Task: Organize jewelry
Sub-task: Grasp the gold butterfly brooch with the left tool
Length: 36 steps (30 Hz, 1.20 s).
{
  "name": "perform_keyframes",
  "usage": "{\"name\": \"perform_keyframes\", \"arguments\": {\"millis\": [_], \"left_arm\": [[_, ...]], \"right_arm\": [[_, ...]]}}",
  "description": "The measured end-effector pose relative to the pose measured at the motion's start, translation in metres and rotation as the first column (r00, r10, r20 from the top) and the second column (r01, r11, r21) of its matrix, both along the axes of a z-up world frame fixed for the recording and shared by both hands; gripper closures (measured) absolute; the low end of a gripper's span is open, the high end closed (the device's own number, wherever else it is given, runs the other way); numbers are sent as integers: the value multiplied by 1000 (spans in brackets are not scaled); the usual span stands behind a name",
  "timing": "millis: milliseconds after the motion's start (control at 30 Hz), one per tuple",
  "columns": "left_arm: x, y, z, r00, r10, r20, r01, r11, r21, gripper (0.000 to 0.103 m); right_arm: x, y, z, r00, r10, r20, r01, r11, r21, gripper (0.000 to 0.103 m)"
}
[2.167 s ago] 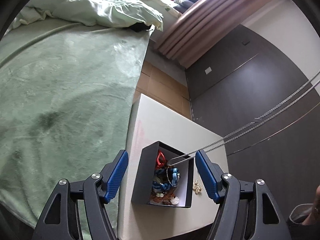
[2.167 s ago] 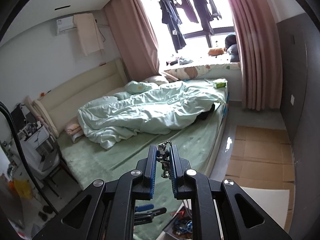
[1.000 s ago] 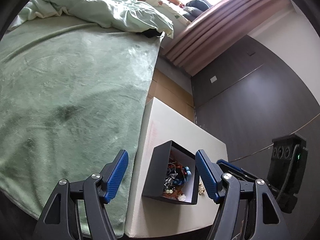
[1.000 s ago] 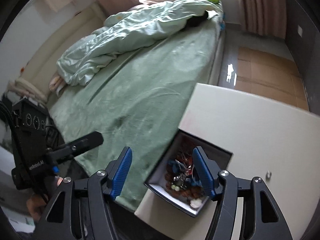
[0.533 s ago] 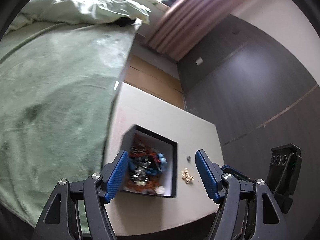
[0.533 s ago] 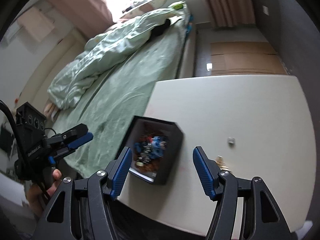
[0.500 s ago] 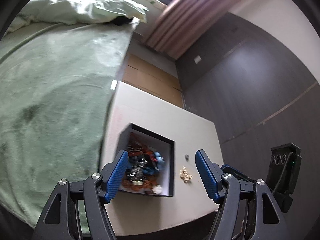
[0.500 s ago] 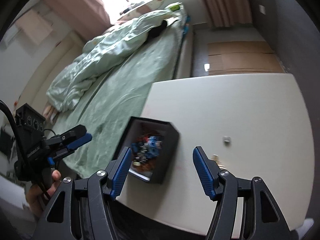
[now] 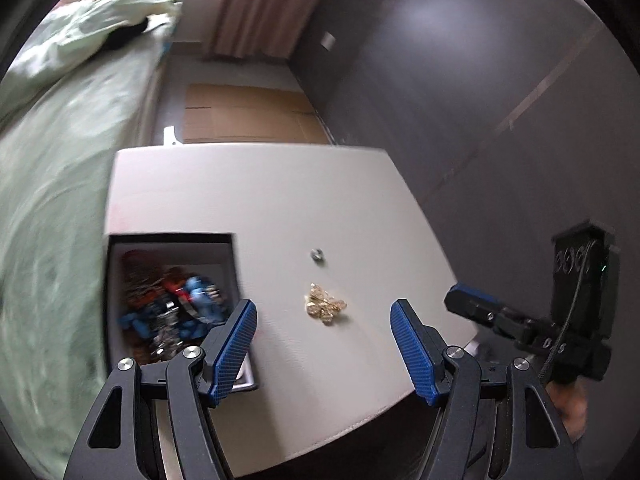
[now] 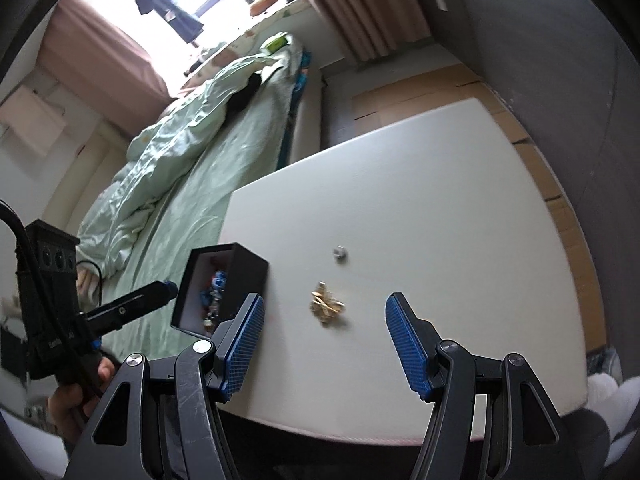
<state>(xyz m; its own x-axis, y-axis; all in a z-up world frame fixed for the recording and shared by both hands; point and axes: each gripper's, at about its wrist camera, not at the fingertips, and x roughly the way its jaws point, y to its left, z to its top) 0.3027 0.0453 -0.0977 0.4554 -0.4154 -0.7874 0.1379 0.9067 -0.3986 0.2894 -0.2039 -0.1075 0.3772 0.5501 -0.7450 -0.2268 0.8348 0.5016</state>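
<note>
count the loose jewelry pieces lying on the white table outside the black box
2: a small silver ring farther out, and a crumpled gold chain nearer the grippers, both right of the open black box. The table's near edge is partly hidden.

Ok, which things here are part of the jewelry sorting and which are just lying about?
Job:
- black box of mixed jewelry
- gold chain pile on the white table
- small silver piece

Lying about:
- green bed
- pink curtain
- cardboard on floor
</note>
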Motion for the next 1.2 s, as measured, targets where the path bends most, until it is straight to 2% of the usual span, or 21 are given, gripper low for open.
{"name": "perform_keyframes", "arguments": {"millis": [133,267,367,433,467,500,667,967,1100,1200], "left_arm": [[9,-29,-11,995,-97,-7,97,991,95,33],[17,-50,-26,983,-184,-24,185,961,205,33],[22,-60,-37,974,-223,-45,228,942,245,33],[25,-68,-44,965,-255,-61,262,928,263,33],[26,-72,-49,960,-271,-72,280,920,274,33],[27,-73,-51,957,-278,-78,289,915,281,33],[35,-84,-69,946,-302,-117,324,895,308,33],[44,-96,-83,928,-348,-136,373,862,342,33],[47,-96,-89,930,-336,-150,368,860,352,41],[45,-97,-89,929,-344,-139,371,857,358,44]], "right_arm": [[-5,-17,-13,999,-30,-11,30,1000,-10,40],[-10,-32,-24,999,-41,-15,40,999,-24,40],[-11,-38,-30,999,-39,-10,38,998,-58,39],[-13,-40,-33,999,-39,-6,38,997,-71,29],[-13,-42,-34,999,-49,2,49,996,-80,20],[-14,-45,-35,998,-63,8,64,994,-86,18],[-14,-58,-43,996,-93,4,93,992,-85,18],[-11,-74,-55,993,-112,-25,111,992,-58,18],[-9,-77,-56,993,-117,-31,115,992,-47,18],[-8,-76,-57,993,-117,-33,116,993,-38,18]]}}
